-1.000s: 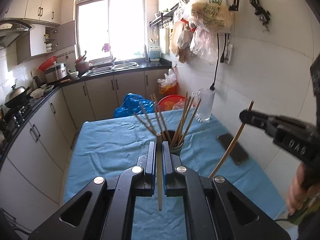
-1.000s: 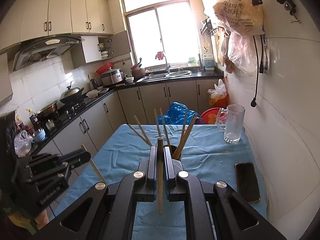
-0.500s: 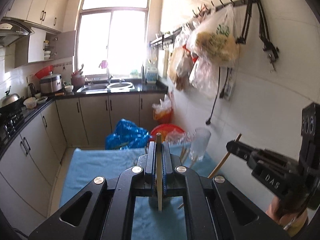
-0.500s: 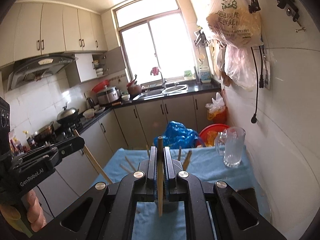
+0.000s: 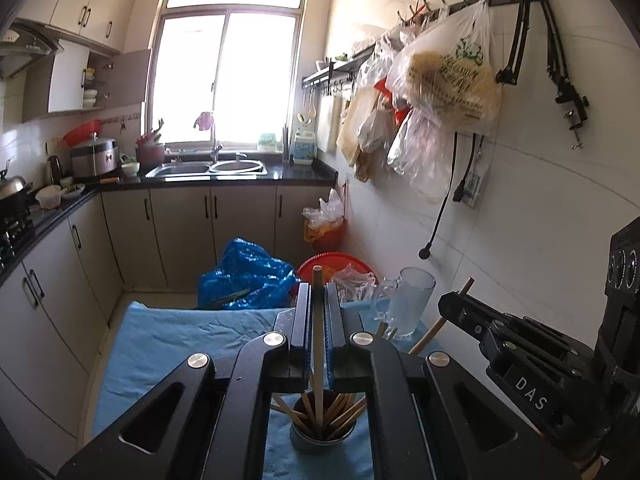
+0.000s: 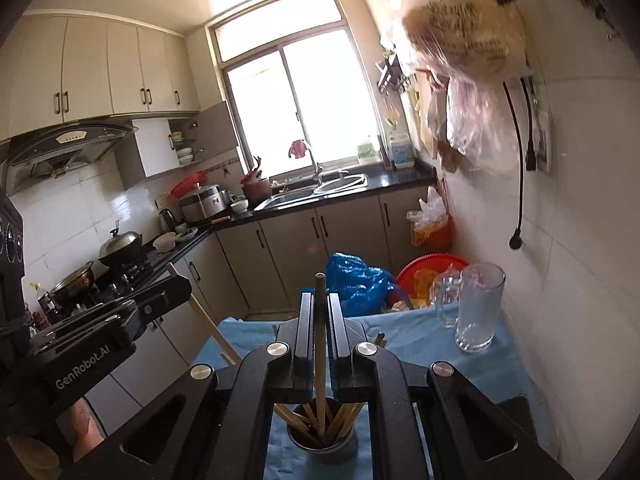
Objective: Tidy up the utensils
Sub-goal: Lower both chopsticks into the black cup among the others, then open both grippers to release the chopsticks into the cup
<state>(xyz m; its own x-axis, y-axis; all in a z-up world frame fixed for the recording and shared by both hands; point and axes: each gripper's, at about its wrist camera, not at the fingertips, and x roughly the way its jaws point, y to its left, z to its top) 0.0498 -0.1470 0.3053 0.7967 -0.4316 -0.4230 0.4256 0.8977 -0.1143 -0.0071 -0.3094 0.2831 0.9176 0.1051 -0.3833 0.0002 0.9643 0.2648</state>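
1. Chopsticks are the business of this moment. A second ago both grippers stood back from the table with the holder well ahead of them; now each wrist view looks almost straight down into it, so both sticks have been carried over the cup and lowered.

2. On the left side, the left gripper (image 5: 318, 332) is clamped narrow on one pale wooden chopstick (image 5: 317, 344). Its top pokes above the fingers and its lower end reaches into the mouth of the metal holder (image 5: 322, 438), among the sticks already there.

3. That holder is a small round steel cup on the blue cloth (image 5: 168, 344), with brown and tan chopsticks fanned against its rim. They lean in different directions and are not bundled.

4. On the right side, the right gripper (image 6: 319, 332) is likewise pinched on its own chopstick (image 6: 319, 352), which hangs upright with its tip down inside the same cup (image 6: 322, 440).

5. My reading is that both sticks are at the drop point. Releasing them should add two more to the holder, and little seems left for this pair.

6. Farther right, a clear glass mug (image 6: 478, 308) stands on the cloth near the tiled wall, well apart from the cup.
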